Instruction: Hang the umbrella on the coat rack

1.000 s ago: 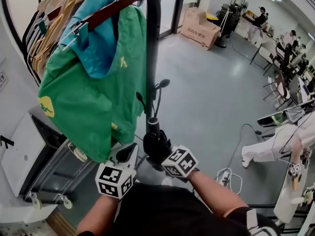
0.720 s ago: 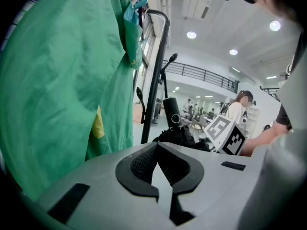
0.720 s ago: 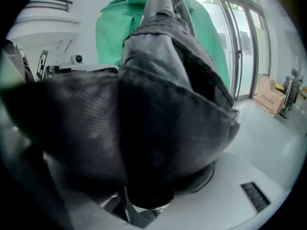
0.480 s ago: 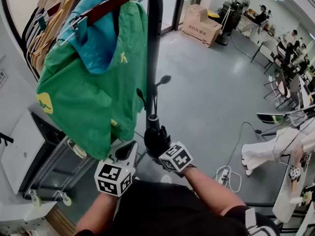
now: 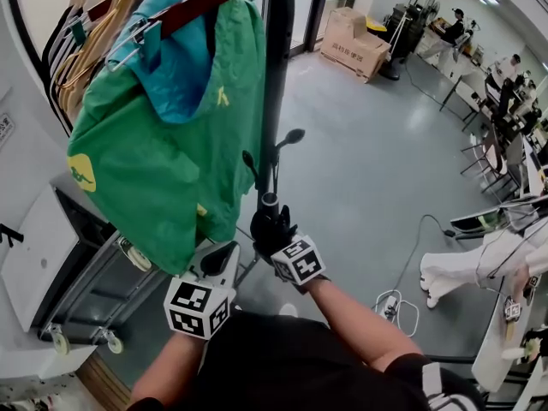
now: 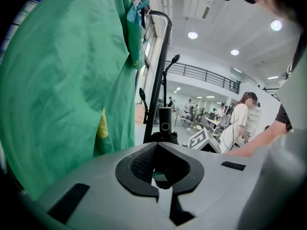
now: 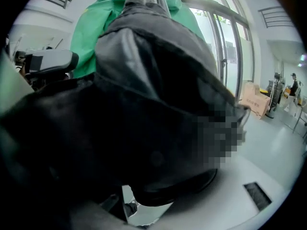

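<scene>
The folded black umbrella point(image 5: 272, 228) stands upright in my right gripper point(image 5: 276, 240), its handle end point(image 5: 269, 202) just under the small hooks point(image 5: 289, 135) on the coat rack's black pole point(image 5: 276, 75). The jaws have just been opening slightly, with the umbrella still gripped between them. Its black fabric point(image 7: 153, 104) fills the right gripper view. My left gripper point(image 5: 219, 262) is shut with nothing in it, below the green garment point(image 5: 163, 144). In the left gripper view the umbrella handle point(image 6: 165, 123) stands against the pole point(image 6: 161, 66).
Several wooden hangers point(image 5: 86, 32) crowd the rail at top left. A white cabinet point(image 5: 34, 255) and a wheeled rack base point(image 5: 103, 315) sit at lower left. Cardboard boxes point(image 5: 353, 45), desks and people are far right. A cable and power strip point(image 5: 396, 302) lie on the grey floor.
My right gripper has carried the umbrella forward, closer to the rack pole and its hooks. The left gripper has stayed where it was.
</scene>
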The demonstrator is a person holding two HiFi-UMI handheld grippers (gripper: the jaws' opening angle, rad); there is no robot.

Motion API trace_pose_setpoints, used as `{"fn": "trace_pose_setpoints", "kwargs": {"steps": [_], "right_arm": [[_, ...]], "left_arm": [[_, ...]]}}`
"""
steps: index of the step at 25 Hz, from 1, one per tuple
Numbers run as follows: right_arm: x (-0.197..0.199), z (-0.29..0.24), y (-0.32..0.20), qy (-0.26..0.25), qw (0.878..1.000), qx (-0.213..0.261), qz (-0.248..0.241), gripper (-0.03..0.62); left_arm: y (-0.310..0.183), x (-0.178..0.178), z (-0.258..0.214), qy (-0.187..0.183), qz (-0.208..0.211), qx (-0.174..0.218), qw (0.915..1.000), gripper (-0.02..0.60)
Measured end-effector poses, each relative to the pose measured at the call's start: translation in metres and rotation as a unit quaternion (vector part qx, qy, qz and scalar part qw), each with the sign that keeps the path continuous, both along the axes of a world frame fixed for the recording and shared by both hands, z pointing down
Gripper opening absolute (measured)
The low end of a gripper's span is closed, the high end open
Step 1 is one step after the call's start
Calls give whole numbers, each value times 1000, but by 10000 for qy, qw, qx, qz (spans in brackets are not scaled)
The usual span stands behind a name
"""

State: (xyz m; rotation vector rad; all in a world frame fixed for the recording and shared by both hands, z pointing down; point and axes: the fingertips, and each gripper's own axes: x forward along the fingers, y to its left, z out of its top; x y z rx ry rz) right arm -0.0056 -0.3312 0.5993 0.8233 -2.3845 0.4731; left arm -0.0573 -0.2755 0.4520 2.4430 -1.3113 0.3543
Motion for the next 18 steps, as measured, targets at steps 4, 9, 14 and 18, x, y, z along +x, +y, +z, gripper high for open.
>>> {"fn": "trace_pose_setpoints", "kwargs": {"steps": [4,9,14,18], "right_arm": [[-7,3,-7,-162,9998,-107,-18,259],[-13,4,-11,-233,9994,-228,-104,279],[-15,0,-10,-430,9985,-303,-167,306],[-13,-4,-10,-573,9978,-312,-140,313]], "left_arm": [[1,-2,0,-16,-20,1,10000,15],[3,-4,2,-52,-4,-25,10000,15],[2,-3,1,-43,-1,-14,10000,15],[0,-2,0,-46,8,-11,10000,15]]}}
